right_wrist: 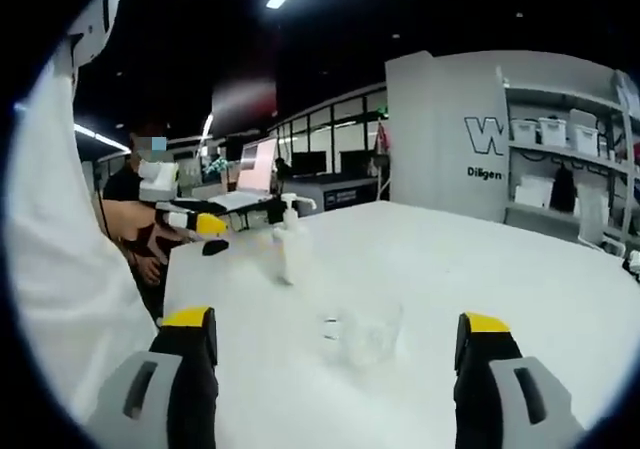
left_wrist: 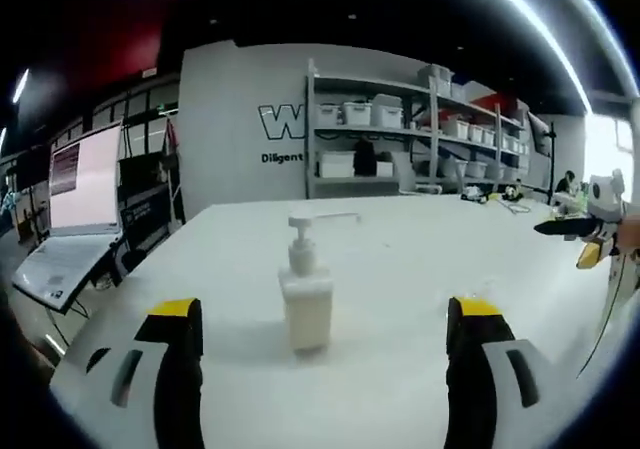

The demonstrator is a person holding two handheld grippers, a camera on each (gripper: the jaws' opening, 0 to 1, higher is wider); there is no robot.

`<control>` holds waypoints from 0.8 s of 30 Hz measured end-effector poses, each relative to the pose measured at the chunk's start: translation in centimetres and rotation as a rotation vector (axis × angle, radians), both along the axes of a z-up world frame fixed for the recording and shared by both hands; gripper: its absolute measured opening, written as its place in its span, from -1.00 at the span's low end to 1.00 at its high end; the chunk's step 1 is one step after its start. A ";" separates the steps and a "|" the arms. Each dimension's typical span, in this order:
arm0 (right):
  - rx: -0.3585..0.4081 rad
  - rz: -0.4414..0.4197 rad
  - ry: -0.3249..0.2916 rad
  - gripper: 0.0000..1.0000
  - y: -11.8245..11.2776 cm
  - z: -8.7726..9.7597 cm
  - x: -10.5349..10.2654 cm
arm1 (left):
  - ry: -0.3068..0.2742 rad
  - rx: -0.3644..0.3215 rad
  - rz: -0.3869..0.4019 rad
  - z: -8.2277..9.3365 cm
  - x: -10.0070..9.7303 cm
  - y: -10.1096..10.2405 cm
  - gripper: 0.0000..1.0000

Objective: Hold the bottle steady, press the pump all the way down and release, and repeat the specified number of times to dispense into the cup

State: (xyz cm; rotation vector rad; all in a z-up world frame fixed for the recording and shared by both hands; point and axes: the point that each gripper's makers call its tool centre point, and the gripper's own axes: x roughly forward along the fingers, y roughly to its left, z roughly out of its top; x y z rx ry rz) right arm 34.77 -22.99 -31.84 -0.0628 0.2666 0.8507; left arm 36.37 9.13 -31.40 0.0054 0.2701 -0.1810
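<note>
Bottle (left_wrist: 306, 296) upright on table (left_wrist: 420, 269); cup (right_wrist: 362, 331) near; both claws agape.

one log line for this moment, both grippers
left gripper open, facing pump bottle | right gripper open, facing clear cup | pump untouched

Both views face the table (left_wrist: 420, 269), sharing the bottle (left_wrist: 306, 299).

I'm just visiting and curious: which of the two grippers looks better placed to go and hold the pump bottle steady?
Probably the left. The left gripper is open with the pump bottle centred between its jaws, just ahead. The right gripper faces the clear cup, the bottle standing farther off.
</note>
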 end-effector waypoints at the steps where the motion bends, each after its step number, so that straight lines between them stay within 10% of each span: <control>1: -0.008 -0.004 0.025 1.00 -0.1 -0.4 -0.1 | 0.003 0.014 -0.005 0.2 -0.1 0.2 1.00; 24: 0.028 -0.012 0.018 1.00 0.9 -0.4 0.1 | 0.021 0.043 0.039 0.3 -1.1 1.2 1.00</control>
